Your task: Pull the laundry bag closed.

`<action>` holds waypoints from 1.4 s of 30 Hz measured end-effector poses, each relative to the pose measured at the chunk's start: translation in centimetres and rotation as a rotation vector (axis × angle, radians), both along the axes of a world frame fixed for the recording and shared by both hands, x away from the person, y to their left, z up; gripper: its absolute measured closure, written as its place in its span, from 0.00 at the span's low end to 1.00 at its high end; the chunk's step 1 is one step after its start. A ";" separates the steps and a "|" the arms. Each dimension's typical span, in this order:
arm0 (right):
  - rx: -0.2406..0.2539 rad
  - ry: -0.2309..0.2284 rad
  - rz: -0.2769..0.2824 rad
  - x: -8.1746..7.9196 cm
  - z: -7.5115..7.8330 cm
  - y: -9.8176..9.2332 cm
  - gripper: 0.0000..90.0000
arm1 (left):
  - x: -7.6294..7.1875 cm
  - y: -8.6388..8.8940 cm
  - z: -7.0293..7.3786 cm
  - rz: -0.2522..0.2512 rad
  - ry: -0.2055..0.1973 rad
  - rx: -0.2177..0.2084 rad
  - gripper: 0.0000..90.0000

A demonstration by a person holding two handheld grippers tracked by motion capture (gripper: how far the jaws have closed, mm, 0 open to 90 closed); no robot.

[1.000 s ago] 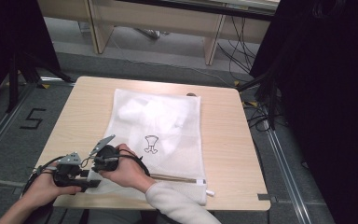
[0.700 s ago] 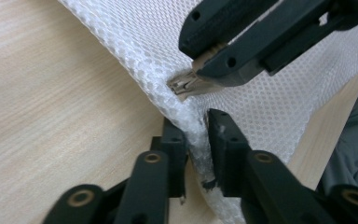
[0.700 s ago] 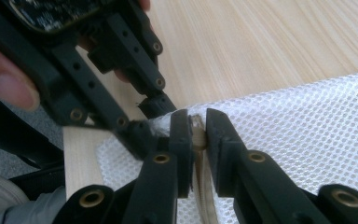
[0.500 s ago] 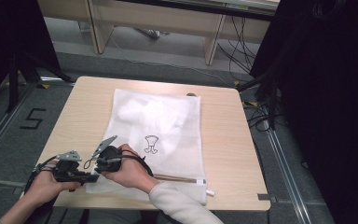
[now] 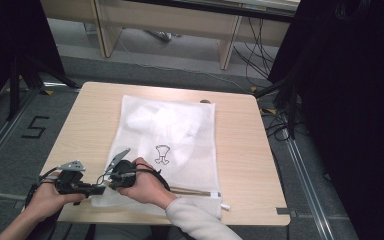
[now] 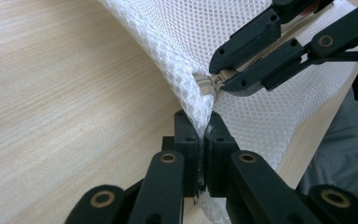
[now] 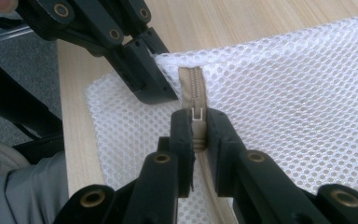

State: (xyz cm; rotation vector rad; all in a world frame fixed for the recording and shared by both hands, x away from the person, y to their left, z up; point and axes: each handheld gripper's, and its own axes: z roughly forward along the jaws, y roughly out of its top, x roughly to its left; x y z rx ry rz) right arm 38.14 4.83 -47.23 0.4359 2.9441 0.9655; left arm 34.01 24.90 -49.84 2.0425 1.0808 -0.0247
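- At the near left corner of the pale wooden worktop [image 5: 90, 115], the left gripper [image 5: 99, 189] has just been closing; its jaws now pinch the corner of a white mesh laundry bag [image 5: 180, 135].
- Just right of it, the right gripper [image 5: 111, 184] has its jaws pressed together on the bag's zipper pull [image 7: 196, 115], at the corner end of the beige zipper [image 7: 193, 84].
- The bag lies flat in the middle of the worktop, with something white bundled inside and a small dark print on its front.
- Progress, as a judgement: both grips are set, and the pull along the zipper is yet to come. Whether the bag is being opened or shut is hard to tell.
- The high view shows the whole bag and both hands. The gripper views show what it cannot: mesh caught between the left jaws [image 6: 199, 140], and the metal pull.
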 end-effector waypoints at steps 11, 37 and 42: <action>-0.009 -0.008 0.009 -0.2 -0.4 -0.2 0.92 | 0.0 0.1 0.0 0.006 -0.002 -0.002 0.95; 0.012 -0.001 -0.001 -0.5 -0.5 -1.4 0.92 | -0.1 0.0 0.0 0.002 -0.013 -0.021 0.95; 0.022 -0.002 -0.003 -0.5 -0.5 -1.6 0.92 | -0.2 -0.1 0.0 0.021 -0.024 -0.043 0.95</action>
